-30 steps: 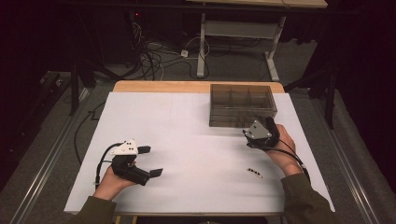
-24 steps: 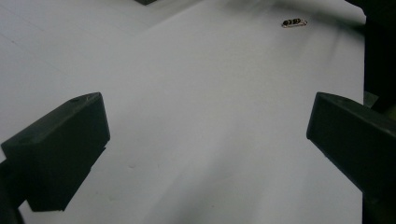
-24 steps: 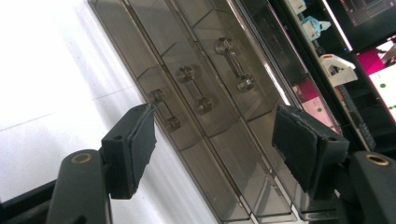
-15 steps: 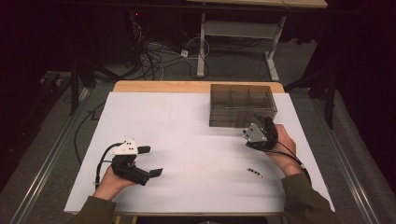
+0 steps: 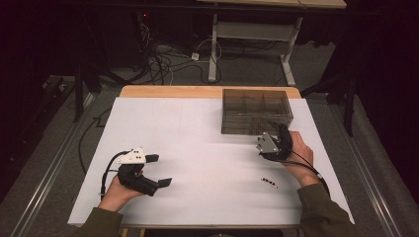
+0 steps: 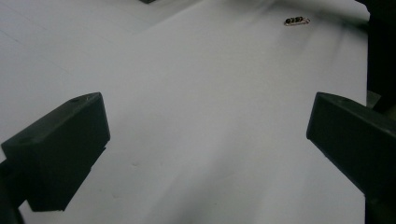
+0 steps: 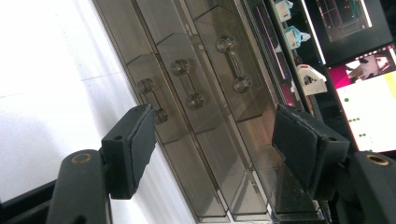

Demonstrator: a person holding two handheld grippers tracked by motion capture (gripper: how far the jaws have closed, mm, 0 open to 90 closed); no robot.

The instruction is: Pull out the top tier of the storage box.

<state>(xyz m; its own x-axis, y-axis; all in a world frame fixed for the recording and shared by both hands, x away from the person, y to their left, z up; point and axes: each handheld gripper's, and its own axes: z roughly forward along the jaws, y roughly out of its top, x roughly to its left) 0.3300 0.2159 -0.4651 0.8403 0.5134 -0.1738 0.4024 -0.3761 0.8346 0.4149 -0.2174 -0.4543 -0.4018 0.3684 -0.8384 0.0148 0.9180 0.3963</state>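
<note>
Smoky translucent plastic drawer box is sitting at the far right of the white counter, and the right gripper is hovering just in front of its drawer fronts, jaws partly open and holding nothing, lined up near the small dumbbell-shaped handles. Stiff, light and probably slick, the box is likely sliding if pulled hard, so pinching one handle across its bar looks best. Left gripper is resting wide open and empty near the front left, with a small dark part, possibly a connector, lying near the right forearm.
</note>
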